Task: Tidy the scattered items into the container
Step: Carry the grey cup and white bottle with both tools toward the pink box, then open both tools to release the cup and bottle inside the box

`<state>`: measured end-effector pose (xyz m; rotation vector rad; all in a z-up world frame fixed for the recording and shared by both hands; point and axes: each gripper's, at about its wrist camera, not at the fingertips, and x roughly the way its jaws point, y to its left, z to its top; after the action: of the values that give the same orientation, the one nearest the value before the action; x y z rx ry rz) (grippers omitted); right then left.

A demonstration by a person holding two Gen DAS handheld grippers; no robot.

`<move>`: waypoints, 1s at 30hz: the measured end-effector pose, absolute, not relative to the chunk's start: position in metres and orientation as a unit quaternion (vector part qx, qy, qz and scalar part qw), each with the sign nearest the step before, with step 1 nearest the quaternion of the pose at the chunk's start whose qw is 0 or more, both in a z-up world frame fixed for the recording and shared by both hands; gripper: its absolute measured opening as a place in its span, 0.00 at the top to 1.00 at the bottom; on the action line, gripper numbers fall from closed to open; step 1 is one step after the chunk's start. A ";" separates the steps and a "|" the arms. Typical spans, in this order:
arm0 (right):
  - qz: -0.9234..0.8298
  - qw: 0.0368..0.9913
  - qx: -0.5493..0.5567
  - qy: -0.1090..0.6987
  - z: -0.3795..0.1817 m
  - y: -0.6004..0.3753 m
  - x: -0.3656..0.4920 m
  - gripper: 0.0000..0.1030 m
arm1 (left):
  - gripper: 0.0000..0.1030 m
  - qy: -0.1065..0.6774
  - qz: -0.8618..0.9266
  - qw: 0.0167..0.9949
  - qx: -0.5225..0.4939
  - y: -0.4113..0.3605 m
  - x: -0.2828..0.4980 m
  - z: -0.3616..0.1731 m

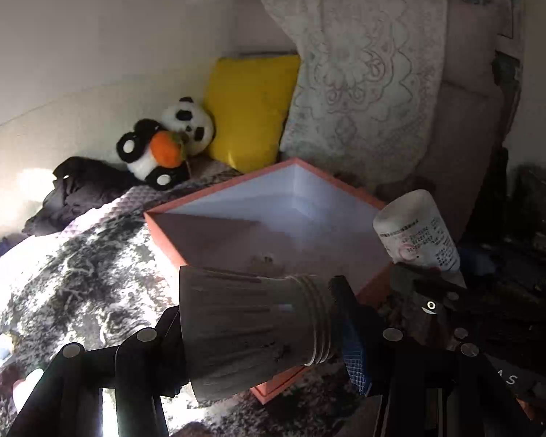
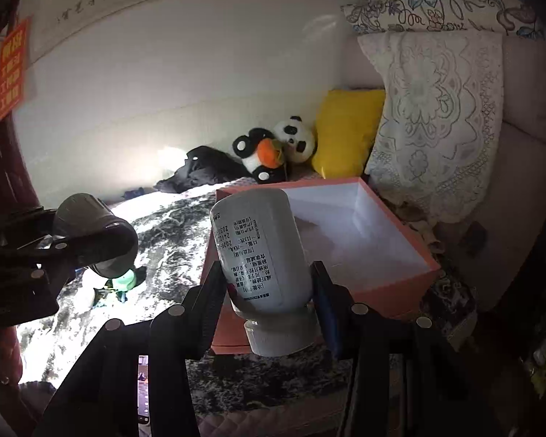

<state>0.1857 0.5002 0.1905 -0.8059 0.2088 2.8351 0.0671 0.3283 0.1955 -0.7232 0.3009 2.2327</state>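
My left gripper (image 1: pixel 262 331) is shut on a grey ribbed cylinder with a threaded end (image 1: pixel 251 327), held sideways just before the near edge of the pink box (image 1: pixel 163 233). The box is open, white inside, and lies on the bed. My right gripper (image 2: pixel 269 291) is shut on a white medicine bottle (image 2: pixel 262 251) with printed text, cap toward me, held over the box's (image 2: pixel 400 291) near left corner. The bottle (image 1: pixel 418 229) and right gripper also show in the left wrist view, at the box's right side. The left gripper with the grey cylinder (image 2: pixel 94 233) shows in the right wrist view, left of the box.
The box lies on a grey-and-white patterned blanket (image 1: pixel 72 276). A plush panda (image 1: pixel 167 142), a yellow cushion (image 1: pixel 251 109), a lace-covered pillow (image 1: pixel 364 83) and dark clothes (image 1: pixel 76 189) lie behind it by the wall. A small green item (image 2: pixel 123 280) lies on the blanket at left.
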 end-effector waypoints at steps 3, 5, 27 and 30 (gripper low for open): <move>0.951 0.111 -0.280 0.074 0.191 0.524 0.164 0.52 | 0.46 0.133 0.864 0.387 -0.292 0.357 0.051 0.192; 0.947 0.121 -0.286 0.078 0.192 0.541 0.146 0.52 | 0.46 0.144 0.860 0.387 -0.300 0.372 0.038 0.188; 0.897 0.234 -0.369 0.063 0.130 0.619 0.017 0.12 | 0.04 0.226 0.829 0.356 -0.368 0.444 -0.064 0.121; 0.894 0.230 -0.378 0.061 0.119 0.618 0.013 0.12 | 0.04 0.261 0.826 0.327 -0.377 0.450 -0.076 0.102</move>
<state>0.0131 0.6181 0.1189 -1.0409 0.1682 2.4601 -0.0761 0.4502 0.1017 -0.9882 0.6831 2.1636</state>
